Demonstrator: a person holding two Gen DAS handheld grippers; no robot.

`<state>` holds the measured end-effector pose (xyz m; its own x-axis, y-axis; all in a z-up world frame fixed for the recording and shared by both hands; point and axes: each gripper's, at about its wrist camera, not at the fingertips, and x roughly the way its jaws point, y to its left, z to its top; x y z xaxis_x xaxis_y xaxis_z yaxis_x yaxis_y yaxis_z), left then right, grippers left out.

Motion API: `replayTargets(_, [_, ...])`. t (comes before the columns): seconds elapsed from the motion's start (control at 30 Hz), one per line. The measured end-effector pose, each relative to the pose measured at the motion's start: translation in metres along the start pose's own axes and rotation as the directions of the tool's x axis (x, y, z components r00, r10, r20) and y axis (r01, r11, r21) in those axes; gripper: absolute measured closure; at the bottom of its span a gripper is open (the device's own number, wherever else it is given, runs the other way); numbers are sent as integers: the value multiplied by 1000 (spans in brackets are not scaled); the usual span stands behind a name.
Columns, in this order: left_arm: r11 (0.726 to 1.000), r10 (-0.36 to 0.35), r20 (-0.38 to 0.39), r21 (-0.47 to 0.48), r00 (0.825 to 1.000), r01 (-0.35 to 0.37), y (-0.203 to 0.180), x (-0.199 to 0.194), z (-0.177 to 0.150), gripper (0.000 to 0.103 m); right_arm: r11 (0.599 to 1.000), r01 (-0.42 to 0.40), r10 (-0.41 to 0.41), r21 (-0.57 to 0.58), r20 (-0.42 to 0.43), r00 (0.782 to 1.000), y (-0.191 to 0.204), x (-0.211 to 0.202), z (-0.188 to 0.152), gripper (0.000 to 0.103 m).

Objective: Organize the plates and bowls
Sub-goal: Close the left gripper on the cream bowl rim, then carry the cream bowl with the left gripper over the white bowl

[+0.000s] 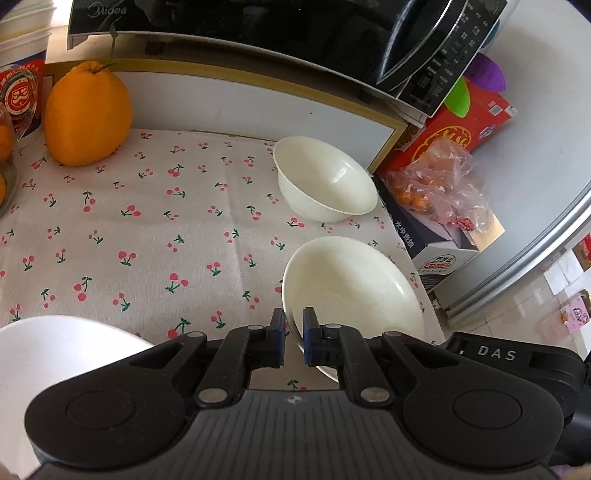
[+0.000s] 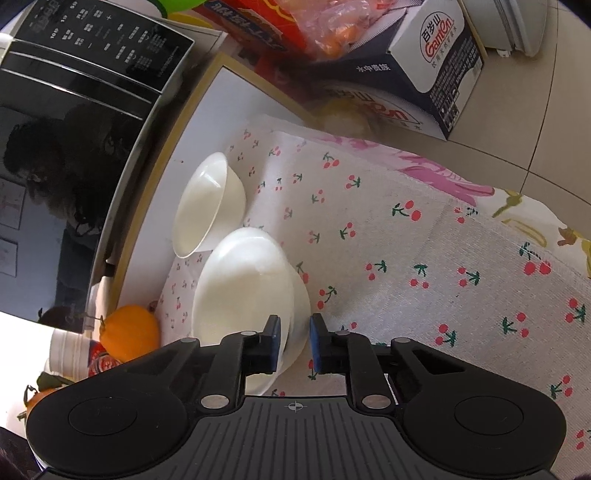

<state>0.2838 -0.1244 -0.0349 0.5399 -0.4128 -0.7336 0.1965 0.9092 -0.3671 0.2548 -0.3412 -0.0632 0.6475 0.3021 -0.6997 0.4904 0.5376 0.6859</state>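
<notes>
- The near bowl (image 1: 354, 291) sits at the right edge of the cherry-print cloth (image 1: 147, 229), tilted, its mouth tipped up and away from the left gripper (image 1: 294, 338); being round, it has no real long axis, only the line of that tilt.
- The left gripper is closed down to a narrow gap, pinching the bowl's near rim between its pads.
- The right gripper (image 2: 294, 341) is likewise nearly closed, with the wall of the same near bowl (image 2: 243, 291) between its fingers; the pads look pressed on it.
- The step in hand appears to be the grasp: both grippers have hold of one bowl from opposite sides, and the lift is not yet made.
- The next move likely calls for raising it level, both hands together, and carrying it to nest with the far bowl (image 1: 325, 181).
- That far bowl rests on the cloth just behind, also leaning, mouth up and slightly towards the left camera, apart from the near one.
- A white plate (image 1: 55, 354) edge shows at the lower left in the left wrist view.
- Further out: an orange fruit (image 1: 86, 114) at the far left, and a black microwave (image 1: 258, 33) behind.
</notes>
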Motion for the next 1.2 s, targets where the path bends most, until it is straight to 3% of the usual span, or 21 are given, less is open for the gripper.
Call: replayTargets(1.2, [999, -13, 67, -38, 998, 15, 0, -63, -6, 95, 993, -78, 77, -92, -22, 997, 34, -62, -11, 87])
